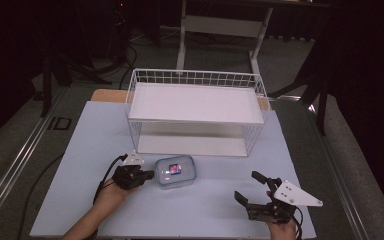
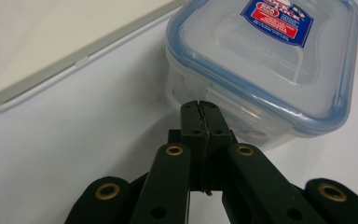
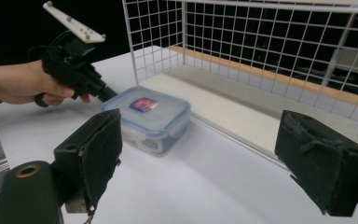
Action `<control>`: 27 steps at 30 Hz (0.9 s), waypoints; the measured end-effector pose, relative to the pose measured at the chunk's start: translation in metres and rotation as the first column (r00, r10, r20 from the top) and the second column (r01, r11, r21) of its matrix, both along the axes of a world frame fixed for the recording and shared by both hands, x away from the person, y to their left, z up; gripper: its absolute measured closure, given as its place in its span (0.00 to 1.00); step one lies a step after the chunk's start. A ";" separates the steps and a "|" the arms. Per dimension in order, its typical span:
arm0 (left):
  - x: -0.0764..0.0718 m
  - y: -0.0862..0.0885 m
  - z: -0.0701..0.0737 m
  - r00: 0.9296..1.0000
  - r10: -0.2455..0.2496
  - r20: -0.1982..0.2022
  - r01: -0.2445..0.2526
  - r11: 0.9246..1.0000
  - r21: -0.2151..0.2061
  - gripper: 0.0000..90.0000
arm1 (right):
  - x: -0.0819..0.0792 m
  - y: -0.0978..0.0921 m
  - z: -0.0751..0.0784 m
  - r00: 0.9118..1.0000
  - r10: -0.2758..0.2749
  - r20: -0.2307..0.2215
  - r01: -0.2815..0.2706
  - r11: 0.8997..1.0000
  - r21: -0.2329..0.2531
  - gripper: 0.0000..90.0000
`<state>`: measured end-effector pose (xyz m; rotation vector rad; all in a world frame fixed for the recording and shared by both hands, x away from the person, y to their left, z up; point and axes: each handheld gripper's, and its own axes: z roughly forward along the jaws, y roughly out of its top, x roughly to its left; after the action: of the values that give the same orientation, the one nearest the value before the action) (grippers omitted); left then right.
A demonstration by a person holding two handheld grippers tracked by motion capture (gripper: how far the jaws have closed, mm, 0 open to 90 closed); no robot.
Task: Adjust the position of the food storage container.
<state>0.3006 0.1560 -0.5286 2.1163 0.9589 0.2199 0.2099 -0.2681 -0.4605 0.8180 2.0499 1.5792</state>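
One clear, rounded plastic box, blue-rimmed lid; left gripper clenched against it, empty; right gripper released; one white wire rack.

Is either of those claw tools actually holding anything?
No. The left gripper is shut, its tip against the plastic box's side; the right gripper is open, away from it.

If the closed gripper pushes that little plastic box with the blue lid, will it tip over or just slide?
Probably slide. The box is low and wide with a flat base, so tipping looks unlikely. Its clear, hard-looking walls seem stiff, and it looks empty, so likely light. The left gripper sits low against its side.
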 end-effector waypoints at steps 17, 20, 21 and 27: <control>0.022 -0.035 0.000 1.000 -0.016 -0.008 0.016 1.000 -0.008 1.00 | 0.002 0.001 -0.005 1.000 0.011 -0.022 -0.011 1.000 -0.005 0.17; 0.024 -0.042 0.001 1.000 -0.012 -0.005 0.012 1.000 -0.007 1.00 | 0.003 0.001 -0.006 1.000 0.012 -0.026 -0.012 1.000 -0.010 0.17; 0.025 -0.044 0.001 1.000 -0.010 -0.004 0.010 1.000 -0.017 1.00 | 0.003 0.001 -0.006 1.000 0.014 -0.026 -0.014 1.000 -0.008 0.16; 0.027 -0.053 -0.001 1.000 -0.024 -0.019 0.023 0.999 -0.031 1.00 | 0.004 0.001 -0.007 0.999 0.023 -0.026 -0.023 1.000 -0.004 0.17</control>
<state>0.3277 0.1034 -0.5300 2.1039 0.9422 0.1722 0.2134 -0.2674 -0.4677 0.8199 2.0872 1.5832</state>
